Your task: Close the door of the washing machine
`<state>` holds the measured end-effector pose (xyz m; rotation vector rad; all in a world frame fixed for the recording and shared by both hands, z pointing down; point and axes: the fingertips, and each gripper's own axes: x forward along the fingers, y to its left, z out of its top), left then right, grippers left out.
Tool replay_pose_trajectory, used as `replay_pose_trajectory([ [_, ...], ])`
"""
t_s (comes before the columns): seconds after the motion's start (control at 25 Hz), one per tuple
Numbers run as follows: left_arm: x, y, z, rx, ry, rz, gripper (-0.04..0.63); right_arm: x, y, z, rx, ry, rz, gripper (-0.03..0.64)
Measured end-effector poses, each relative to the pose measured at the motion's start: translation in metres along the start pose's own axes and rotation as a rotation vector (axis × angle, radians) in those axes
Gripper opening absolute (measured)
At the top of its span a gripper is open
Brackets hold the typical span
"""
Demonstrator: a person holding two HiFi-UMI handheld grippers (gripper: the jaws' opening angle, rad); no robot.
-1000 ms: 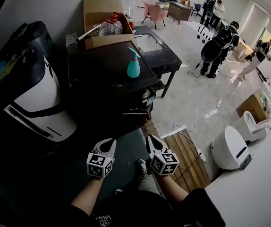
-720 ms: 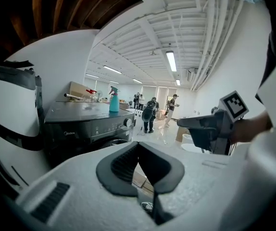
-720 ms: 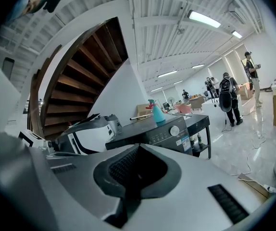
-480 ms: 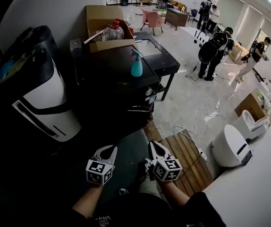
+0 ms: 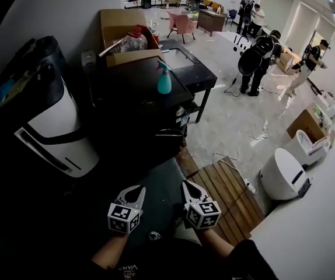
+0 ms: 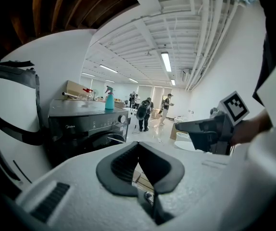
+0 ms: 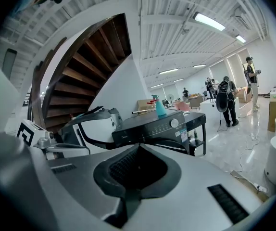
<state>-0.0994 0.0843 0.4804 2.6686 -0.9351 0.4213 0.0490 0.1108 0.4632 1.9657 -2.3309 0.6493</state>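
Observation:
The black front-loading washing machine (image 5: 135, 95) stands ahead of me, its round door (image 5: 168, 137) low on the front. I cannot tell whether the door stands ajar. My left gripper (image 5: 137, 191) and right gripper (image 5: 188, 186) hover side by side short of the machine, touching nothing. Both are shut with nothing between the jaws. In the left gripper view the shut left gripper (image 6: 138, 146) points past the washing machine (image 6: 82, 126), and the right gripper (image 6: 210, 131) shows at the right. The right gripper view has the shut right gripper (image 7: 139, 148) below the washing machine (image 7: 159, 124).
A teal spray bottle (image 5: 164, 79) stands on the machine's top. A white and black appliance (image 5: 53, 124) sits to its left, a cardboard box (image 5: 124, 31) and a black table (image 5: 186, 63) behind. Wooden boards (image 5: 226, 194), a white round unit (image 5: 281, 175) and several people (image 5: 255, 57) are at the right.
Both grippers, still shut, have slid lower in the head view, a little farther from the washing machine. The machine itself looks unchanged.

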Motion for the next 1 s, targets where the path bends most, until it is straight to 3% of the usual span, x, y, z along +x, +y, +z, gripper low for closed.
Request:
replay_pose_trajectory([
  [1.0,0.003,-0.001,-0.004,0.008,0.022,0.000,0.005,0.000,-0.013,-0.002,-0.003,-0.010,-0.036,-0.003],
])
